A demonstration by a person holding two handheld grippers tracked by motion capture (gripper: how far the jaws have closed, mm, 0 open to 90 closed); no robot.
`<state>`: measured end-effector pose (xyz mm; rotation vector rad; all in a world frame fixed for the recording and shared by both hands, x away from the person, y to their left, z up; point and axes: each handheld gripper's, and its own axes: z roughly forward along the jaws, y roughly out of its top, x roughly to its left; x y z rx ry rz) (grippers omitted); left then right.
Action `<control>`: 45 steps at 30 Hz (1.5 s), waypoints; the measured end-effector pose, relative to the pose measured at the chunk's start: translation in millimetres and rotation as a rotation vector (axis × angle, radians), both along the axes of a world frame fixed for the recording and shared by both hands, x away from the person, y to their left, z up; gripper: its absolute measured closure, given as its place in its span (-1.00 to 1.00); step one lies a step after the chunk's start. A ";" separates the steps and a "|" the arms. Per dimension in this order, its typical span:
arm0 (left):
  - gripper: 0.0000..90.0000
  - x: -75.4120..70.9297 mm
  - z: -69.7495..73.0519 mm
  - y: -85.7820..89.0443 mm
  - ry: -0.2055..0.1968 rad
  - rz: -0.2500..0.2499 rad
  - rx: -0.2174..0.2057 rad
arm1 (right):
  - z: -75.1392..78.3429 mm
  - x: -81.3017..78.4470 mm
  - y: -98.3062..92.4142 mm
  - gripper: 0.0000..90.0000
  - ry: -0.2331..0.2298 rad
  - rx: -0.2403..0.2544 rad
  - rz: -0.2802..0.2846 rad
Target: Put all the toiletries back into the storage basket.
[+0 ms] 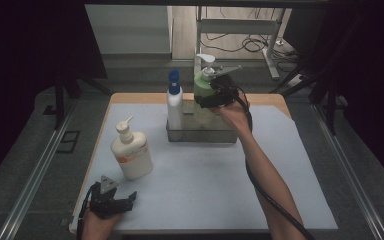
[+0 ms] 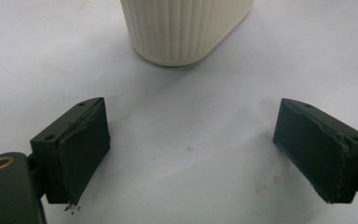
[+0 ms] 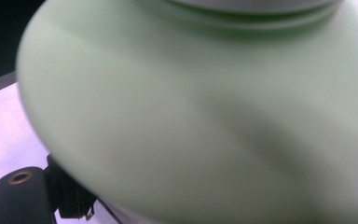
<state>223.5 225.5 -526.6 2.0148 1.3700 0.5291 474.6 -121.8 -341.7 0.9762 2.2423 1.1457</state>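
A pale green pump bottle point(image 1: 202, 86) stands upright over the right half of a grey metal bin point(image 1: 200, 135) at the back of the table. My right gripper point(image 1: 215, 97) is shut on its side; in the right gripper view the green bottle point(image 3: 191, 116) sits very close and hides most of one black finger point(image 3: 70, 198). A white bottle with a blue cap point(image 1: 174, 100) stands in the bin's left half. My left gripper point(image 1: 125, 200) rests open near the front left corner. Just beyond the left gripper point(image 2: 191, 140) stands a cream pump bottle point(image 2: 186, 28).
The cream pump bottle point(image 1: 131, 155) stands on the white table mat point(image 1: 205, 185) at the left. Black curtains hang on both sides, and metal rails run along the table's left and right. A cable trails from the right gripper along the forearm.
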 end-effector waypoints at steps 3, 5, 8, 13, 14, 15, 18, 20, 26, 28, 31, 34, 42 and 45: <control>-0.77 0.0 0.0 0.0 0.000 0.000 0.000 | -4.1 3.7 1.2 -0.72 0.001 -0.002 -0.008; -0.77 0.0 0.0 0.0 0.000 0.000 0.000 | -7.6 6.3 2.1 -0.72 0.004 -0.010 -0.015; -0.77 0.0 0.0 0.0 0.000 0.000 0.000 | -15.1 9.1 3.4 -0.72 0.012 -0.023 -0.023; -0.77 0.0 0.0 0.0 0.000 0.000 0.000 | -25.0 11.0 4.3 -0.72 0.017 -0.035 -0.011; -0.77 0.0 0.0 0.0 0.000 0.000 0.000 | -27.1 11.4 4.4 -0.72 0.019 -0.035 -0.009; -0.77 0.0 0.0 0.0 0.000 0.000 0.000 | -28.7 11.4 5.0 -0.72 0.024 -0.034 -0.012; -0.77 0.0 0.0 0.0 -0.001 0.000 0.000 | -34.5 12.2 4.6 -0.72 0.042 -0.038 -0.007; -0.77 0.0 0.1 0.0 0.000 0.000 0.001 | -37.5 12.5 3.8 -0.72 0.051 -0.038 -0.006; -0.77 0.0 0.0 -0.1 0.000 0.000 0.001 | -46.5 12.6 1.5 -0.72 0.086 -0.041 0.008; -0.77 0.0 0.0 0.0 -0.001 0.000 0.000 | -48.9 12.6 0.9 -0.72 0.093 -0.041 0.009; -0.77 0.0 0.0 0.0 -0.001 0.000 0.000 | -53.0 12.8 -0.9 -0.72 0.103 -0.045 0.013; -0.77 0.0 0.0 -0.1 -0.001 0.000 0.000 | -56.6 12.8 -2.7 -0.72 0.112 -0.045 0.014; -0.77 -0.1 0.0 -0.1 0.000 0.000 0.000 | -64.3 11.4 -5.2 -0.72 0.136 -0.031 0.022; -0.77 -0.1 0.0 -0.1 0.000 0.001 0.001 | -67.6 10.9 -5.0 -0.72 0.143 -0.033 0.031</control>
